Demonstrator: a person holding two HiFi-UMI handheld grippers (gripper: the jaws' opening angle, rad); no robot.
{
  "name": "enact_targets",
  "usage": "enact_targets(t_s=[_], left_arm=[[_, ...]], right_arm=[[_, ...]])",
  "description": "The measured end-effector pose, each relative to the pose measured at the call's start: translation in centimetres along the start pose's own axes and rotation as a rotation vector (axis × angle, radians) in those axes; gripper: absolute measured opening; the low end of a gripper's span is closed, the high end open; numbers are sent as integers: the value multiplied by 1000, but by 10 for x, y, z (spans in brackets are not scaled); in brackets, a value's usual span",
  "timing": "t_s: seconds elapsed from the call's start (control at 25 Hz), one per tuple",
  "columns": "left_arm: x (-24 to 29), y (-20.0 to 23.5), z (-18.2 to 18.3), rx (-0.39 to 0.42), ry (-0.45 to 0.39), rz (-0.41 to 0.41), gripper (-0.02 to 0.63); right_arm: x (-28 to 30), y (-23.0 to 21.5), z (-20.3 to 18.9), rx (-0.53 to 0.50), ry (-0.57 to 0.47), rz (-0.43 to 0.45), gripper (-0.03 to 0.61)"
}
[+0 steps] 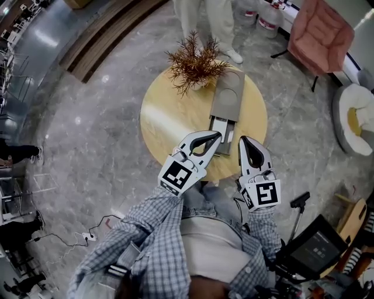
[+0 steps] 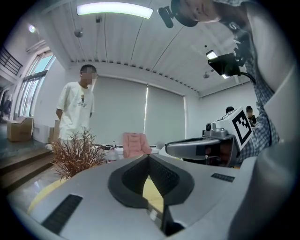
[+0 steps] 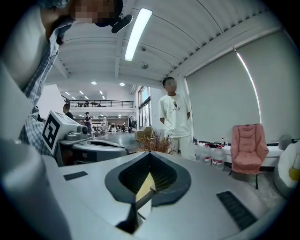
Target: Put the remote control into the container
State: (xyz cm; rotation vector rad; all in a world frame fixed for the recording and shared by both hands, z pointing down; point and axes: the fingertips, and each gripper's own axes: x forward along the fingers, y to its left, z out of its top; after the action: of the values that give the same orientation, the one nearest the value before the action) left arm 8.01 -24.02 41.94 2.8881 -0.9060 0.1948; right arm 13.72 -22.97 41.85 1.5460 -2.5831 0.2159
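Observation:
A long taupe container [image 1: 228,93] lies on the round yellow table [image 1: 166,120]. From its near end sticks a pale flat piece [image 1: 221,129] with darker stripes; I cannot tell whether it is the remote control. My left gripper [image 1: 216,136] hovers over the table's near edge, its tips at that piece's near left corner, jaws shut and empty. My right gripper [image 1: 242,141] is just right of the same piece, also shut with nothing in it. In the left gripper view the left gripper [image 2: 148,156] shows its jaws meeting, with the right gripper's body [image 2: 206,149] beside it. The right gripper [image 3: 150,153] looks shut in its own view.
A dried brown plant [image 1: 193,64] stands at the table's far side beside the container. A person in pale clothes [image 1: 210,23] stands beyond the table. A pink chair [image 1: 321,32], water bottles [image 1: 270,17] and a white seat [image 1: 353,120] are to the right, a screen [image 1: 312,248] at lower right.

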Motion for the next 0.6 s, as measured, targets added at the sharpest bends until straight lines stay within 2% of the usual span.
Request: enact_targets(t_s=[0.44,0.6], left_arm=[[0,-5,0,15,-4,3,8],[6,-1,-12,11,9,-9,9]], right_arm=[[-2,-1,-4,-5,4,5,6],[8,-3,-17,-4,12,12,6]])
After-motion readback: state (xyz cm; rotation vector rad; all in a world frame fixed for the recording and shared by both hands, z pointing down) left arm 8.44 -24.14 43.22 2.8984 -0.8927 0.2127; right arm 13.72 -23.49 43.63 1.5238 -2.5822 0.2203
